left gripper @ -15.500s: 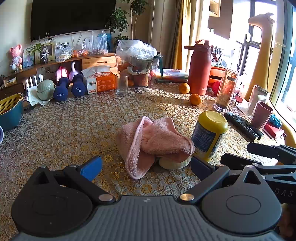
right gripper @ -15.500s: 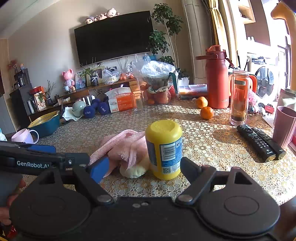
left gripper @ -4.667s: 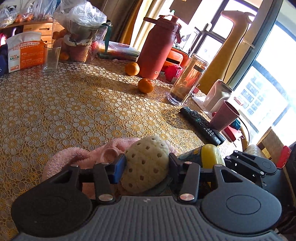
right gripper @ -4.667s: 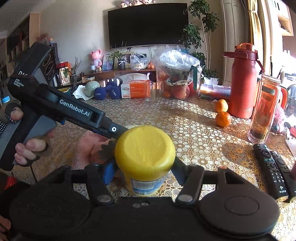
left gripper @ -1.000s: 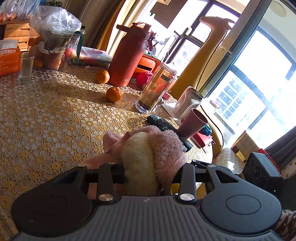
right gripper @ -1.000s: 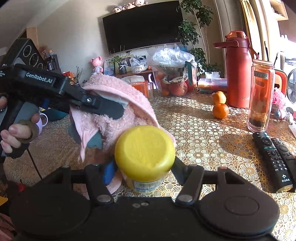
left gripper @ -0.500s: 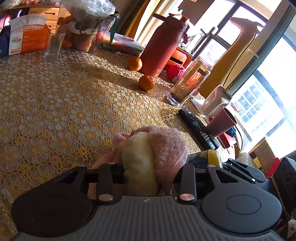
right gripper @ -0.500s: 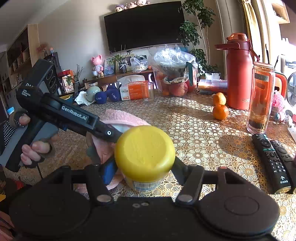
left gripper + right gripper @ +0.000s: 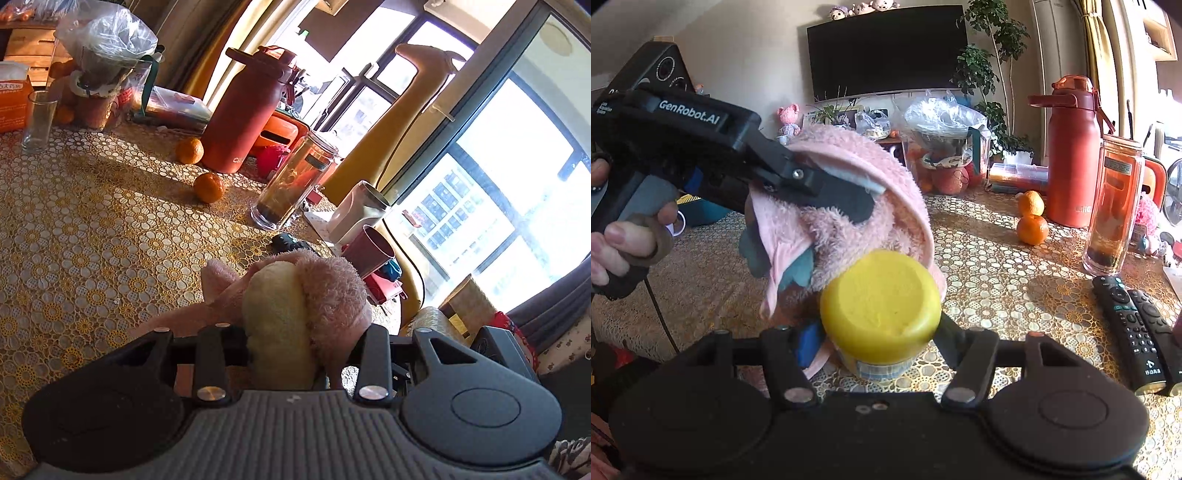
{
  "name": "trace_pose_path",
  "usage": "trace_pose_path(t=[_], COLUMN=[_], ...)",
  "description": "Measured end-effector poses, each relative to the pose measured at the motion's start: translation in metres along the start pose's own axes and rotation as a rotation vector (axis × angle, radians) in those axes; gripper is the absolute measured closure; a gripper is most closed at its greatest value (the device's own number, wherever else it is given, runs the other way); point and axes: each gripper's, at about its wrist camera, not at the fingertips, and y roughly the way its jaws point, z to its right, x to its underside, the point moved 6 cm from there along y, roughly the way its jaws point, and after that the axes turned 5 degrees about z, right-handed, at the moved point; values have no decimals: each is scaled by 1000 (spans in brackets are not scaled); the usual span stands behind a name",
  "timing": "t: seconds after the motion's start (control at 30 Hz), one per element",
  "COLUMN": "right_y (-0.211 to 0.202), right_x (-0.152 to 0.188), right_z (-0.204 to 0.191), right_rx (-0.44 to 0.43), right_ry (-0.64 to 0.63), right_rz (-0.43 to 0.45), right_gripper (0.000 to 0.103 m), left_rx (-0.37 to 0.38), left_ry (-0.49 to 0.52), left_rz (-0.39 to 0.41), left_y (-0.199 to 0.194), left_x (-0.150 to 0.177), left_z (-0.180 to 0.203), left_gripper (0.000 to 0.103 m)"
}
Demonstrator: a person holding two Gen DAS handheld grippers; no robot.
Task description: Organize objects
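Your left tool (image 9: 299, 345) is clamped on a yellow sponge (image 9: 277, 314) with the pink towel (image 9: 332, 291) bunched round it; you hold both up off the tabletop (image 9: 92, 206), the towel's loose end hanging. In the right view that bundle sits just behind and above the jar (image 9: 881, 310). Your right tool (image 9: 879, 332) grips the yellow-lidded jar at its sides. Further right lie two oranges (image 9: 1032, 229), a red flask (image 9: 1071, 162) and two remotes (image 9: 1130, 332).
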Motion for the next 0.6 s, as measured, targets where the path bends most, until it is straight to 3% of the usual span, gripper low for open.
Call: trace_pose_path(t=[0.27, 0.6], right_y=[-1, -7], right_x=[1, 5], right_z=[-1, -3], right_rx=[-14, -11], right_ry=[-28, -80], right_rz=[-31, -58], right_gripper=[42, 42], left_rx=[-96, -186], left_ry=[-59, -32], left_rz=[-43, -87], left_y=[10, 19], left_x=[13, 32], left_z=[-35, -58], left_gripper=[65, 65])
